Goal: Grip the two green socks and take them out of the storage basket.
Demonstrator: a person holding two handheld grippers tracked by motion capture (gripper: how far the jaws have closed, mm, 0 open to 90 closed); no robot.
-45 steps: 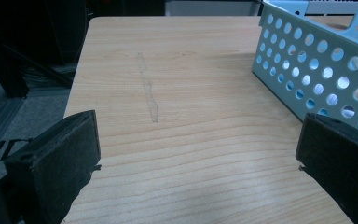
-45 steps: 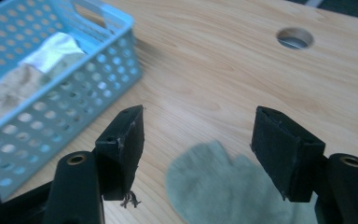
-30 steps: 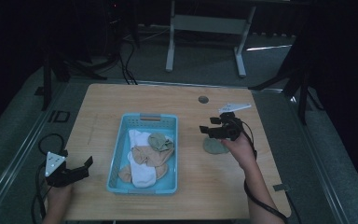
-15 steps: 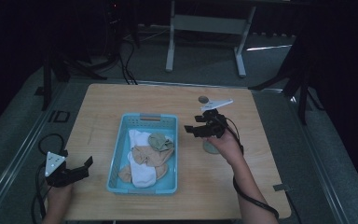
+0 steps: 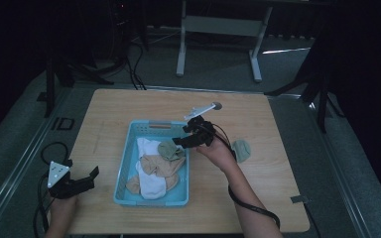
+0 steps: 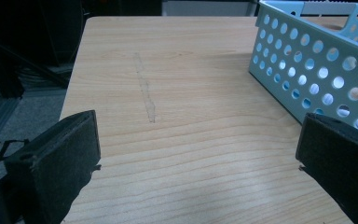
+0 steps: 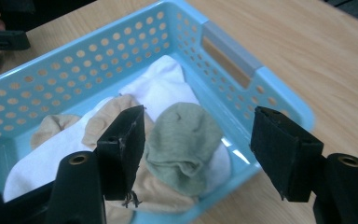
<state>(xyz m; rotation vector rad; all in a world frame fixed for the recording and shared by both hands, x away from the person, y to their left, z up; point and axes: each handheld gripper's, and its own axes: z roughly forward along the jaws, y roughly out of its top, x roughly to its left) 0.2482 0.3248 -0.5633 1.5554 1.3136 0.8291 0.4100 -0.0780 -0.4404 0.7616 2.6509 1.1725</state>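
Socks job | we hold right gripper [image 7: 198, 154] jaws wide apart over green sock [image 7: 182, 144] in basket [image 7: 270, 88] | left gripper [image 5: 72, 183] released too | we go down slow, pinch just green.

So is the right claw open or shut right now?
Open: the right claw has its jaws spread wide above the green sock, gripping nothing.

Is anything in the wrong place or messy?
One green sock lies alone on the table, right of the blue basket, while the other socks sit jumbled inside, including a matching green one. The right tool, open, hovers over them.
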